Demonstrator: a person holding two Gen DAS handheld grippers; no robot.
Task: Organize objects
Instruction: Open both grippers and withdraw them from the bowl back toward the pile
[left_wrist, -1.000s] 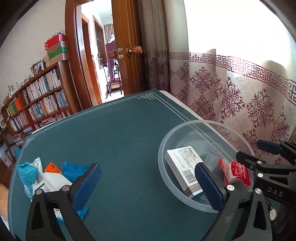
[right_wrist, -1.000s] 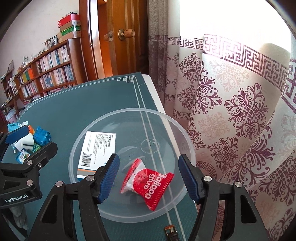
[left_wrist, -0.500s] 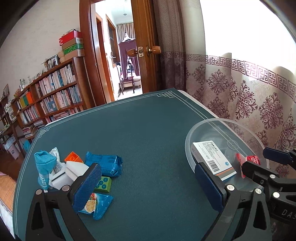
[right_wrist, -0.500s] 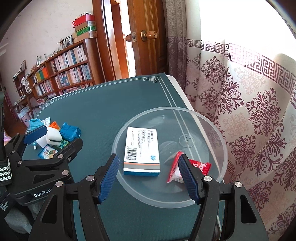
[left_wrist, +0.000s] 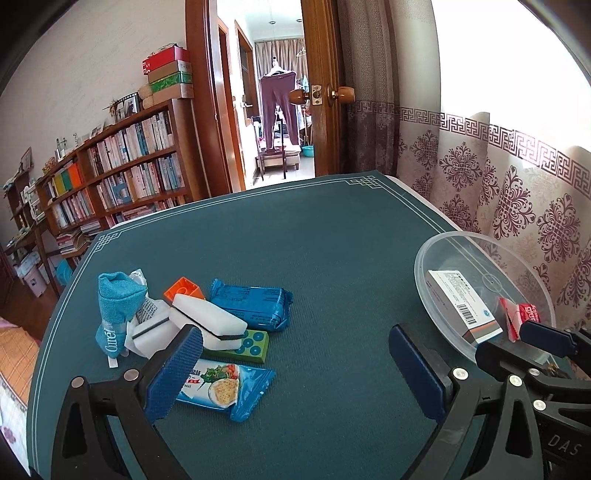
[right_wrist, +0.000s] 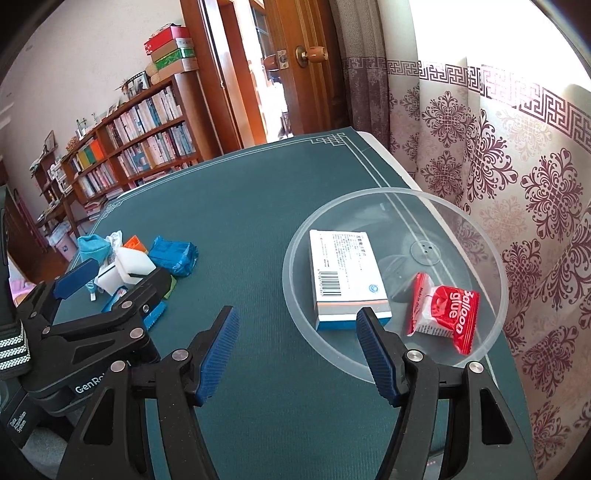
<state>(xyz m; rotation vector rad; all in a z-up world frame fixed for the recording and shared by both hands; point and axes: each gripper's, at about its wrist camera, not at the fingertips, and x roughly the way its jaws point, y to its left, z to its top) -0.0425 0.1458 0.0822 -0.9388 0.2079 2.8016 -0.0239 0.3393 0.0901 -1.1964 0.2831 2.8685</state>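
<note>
A: Light source?
B: Daylight through the curtain (right_wrist: 517, 177) along the surface's right edge; window (left_wrist: 517, 74) blown out white at upper right.
A: Shadows?
B: Soft and short, beneath the clear bowl (right_wrist: 295, 295) and the packets.
A: Sharpness?
B: Crisp centre, no motion blur. Fisheye bends the door frame (left_wrist: 199, 110) and bookshelf (left_wrist: 110, 177); corners vignette to black.

Bookshelf (left_wrist: 122, 173), open wooden door (left_wrist: 321, 88), patterned curtain (left_wrist: 517, 184).
</note>
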